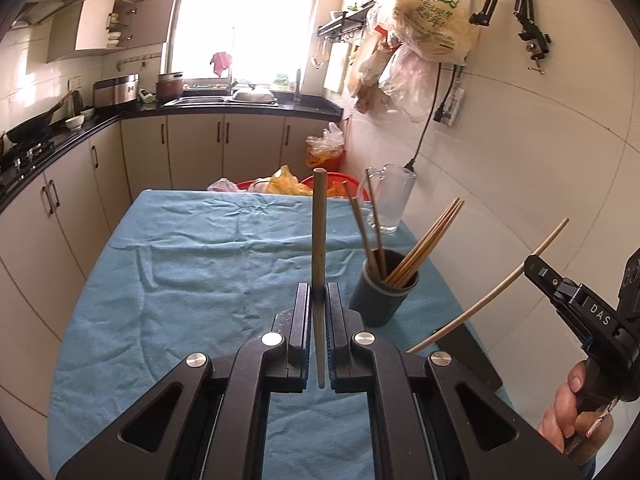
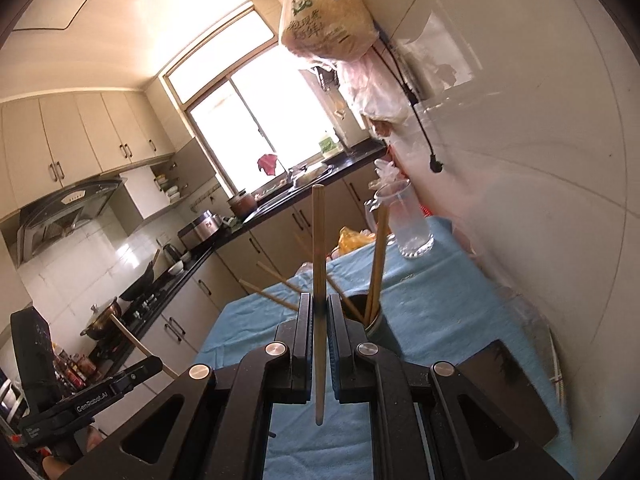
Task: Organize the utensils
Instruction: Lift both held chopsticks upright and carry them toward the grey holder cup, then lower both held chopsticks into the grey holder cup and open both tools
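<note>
Both claws, left [image 1: 319,300] and right [image 2: 319,308], each pinched one pale wooden chopstick [image 1: 319,240] upright, a dark holder [image 1: 382,294] of chopsticks just right of the left claw.

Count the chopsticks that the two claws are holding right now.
2. One chopstick is clamped in the left claw; another chopstick is in the right claw.

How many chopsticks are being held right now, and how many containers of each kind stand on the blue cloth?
Held chopsticks: 2 (left-hand chopstick, right-hand chopstick)
Dark cup: 1
Glass jug: 1
Total: 4
</note>
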Demonstrator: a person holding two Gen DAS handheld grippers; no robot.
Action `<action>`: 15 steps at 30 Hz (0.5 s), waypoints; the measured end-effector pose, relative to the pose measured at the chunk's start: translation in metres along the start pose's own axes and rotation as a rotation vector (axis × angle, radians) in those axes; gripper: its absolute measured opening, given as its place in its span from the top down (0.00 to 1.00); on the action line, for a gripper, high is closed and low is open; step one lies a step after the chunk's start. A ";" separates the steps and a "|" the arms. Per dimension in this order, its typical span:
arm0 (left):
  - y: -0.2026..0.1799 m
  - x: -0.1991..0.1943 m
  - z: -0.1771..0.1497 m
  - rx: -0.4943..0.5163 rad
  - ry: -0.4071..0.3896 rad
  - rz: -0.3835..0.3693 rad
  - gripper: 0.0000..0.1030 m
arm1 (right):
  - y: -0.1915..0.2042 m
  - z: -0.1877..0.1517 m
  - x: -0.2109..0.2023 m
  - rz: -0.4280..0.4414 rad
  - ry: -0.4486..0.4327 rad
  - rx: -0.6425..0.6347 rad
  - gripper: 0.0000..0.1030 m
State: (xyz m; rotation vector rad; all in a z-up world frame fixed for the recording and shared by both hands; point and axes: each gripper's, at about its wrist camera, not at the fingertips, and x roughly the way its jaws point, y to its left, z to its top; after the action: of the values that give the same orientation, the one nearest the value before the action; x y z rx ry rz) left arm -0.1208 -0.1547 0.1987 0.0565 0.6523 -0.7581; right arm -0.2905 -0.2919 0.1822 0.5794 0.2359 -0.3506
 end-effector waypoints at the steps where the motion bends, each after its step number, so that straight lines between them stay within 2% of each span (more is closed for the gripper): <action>1: -0.002 0.000 0.003 0.002 -0.001 -0.009 0.94 | -0.002 0.002 -0.001 -0.002 -0.005 0.003 0.93; 8: -0.021 0.000 0.025 0.009 -0.017 -0.076 0.94 | -0.007 0.025 -0.012 -0.021 -0.063 0.007 0.93; 15: -0.042 -0.002 0.059 0.024 -0.076 -0.111 0.94 | 0.001 0.054 -0.021 -0.036 -0.140 -0.021 0.93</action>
State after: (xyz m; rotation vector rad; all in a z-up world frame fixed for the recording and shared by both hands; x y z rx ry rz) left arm -0.1182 -0.2002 0.2552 0.0135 0.5777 -0.8708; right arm -0.3034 -0.3166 0.2329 0.5277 0.1159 -0.4214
